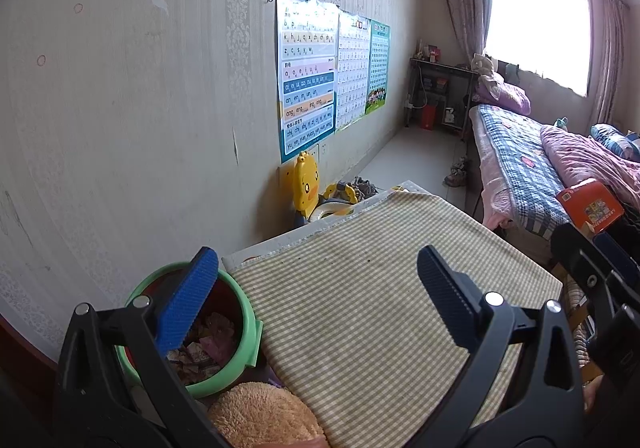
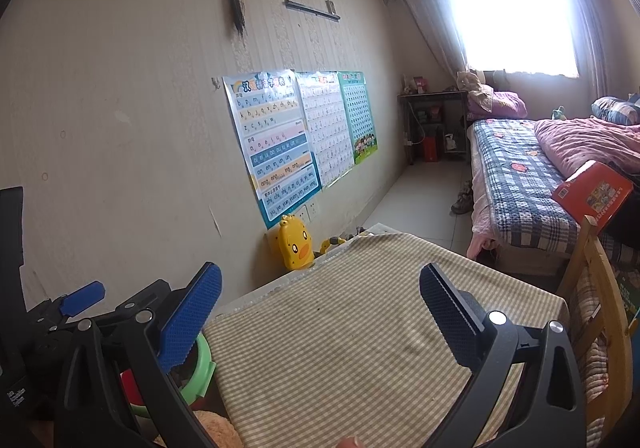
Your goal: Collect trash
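Item: green-rimmed bin [image 1: 192,332], part-filled with scrap, kept just left of the cloth-covered bench [image 1: 380,308], presumably for easy dropping. Left tool [image 1: 316,296] and right tool [image 2: 320,312]: both spread apart, nothing gripped.

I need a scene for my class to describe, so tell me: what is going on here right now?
A person holds a two-finger claw in each hand over a table with a checked cloth. Both the left claw and the right claw are open and hold nothing. A green-rimmed bin beside the table, near the wall, already holds scraps of paper trash. No loose trash shows on the cloth, which looks bare in both views.
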The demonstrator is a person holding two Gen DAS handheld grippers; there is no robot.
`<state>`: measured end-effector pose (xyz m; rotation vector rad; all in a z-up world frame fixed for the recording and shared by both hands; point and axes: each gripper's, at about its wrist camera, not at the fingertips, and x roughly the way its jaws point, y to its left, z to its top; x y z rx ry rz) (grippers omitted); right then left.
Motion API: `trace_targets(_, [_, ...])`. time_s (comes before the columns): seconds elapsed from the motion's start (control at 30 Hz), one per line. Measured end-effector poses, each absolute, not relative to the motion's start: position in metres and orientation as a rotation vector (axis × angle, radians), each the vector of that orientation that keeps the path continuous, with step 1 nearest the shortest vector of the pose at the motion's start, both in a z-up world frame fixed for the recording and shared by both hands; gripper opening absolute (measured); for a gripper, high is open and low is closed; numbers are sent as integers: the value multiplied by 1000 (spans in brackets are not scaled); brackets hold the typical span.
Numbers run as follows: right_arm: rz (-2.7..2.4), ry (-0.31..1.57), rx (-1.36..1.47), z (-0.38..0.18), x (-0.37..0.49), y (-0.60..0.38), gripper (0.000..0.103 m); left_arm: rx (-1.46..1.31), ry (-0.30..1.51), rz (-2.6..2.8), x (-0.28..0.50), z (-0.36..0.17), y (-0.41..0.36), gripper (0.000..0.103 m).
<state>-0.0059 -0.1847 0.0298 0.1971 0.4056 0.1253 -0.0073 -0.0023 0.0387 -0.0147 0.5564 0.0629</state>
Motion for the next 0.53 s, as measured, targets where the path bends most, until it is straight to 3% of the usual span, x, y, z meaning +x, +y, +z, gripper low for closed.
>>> trace_targets(0.27, [124, 445, 214, 17, 3, -189, 96, -8, 574, 46, -3, 30, -3, 98])
trace_targets(0.53, [-48, 622, 195, -59, 56, -230, 96, -25, 700, 64, 13, -7, 12, 98])
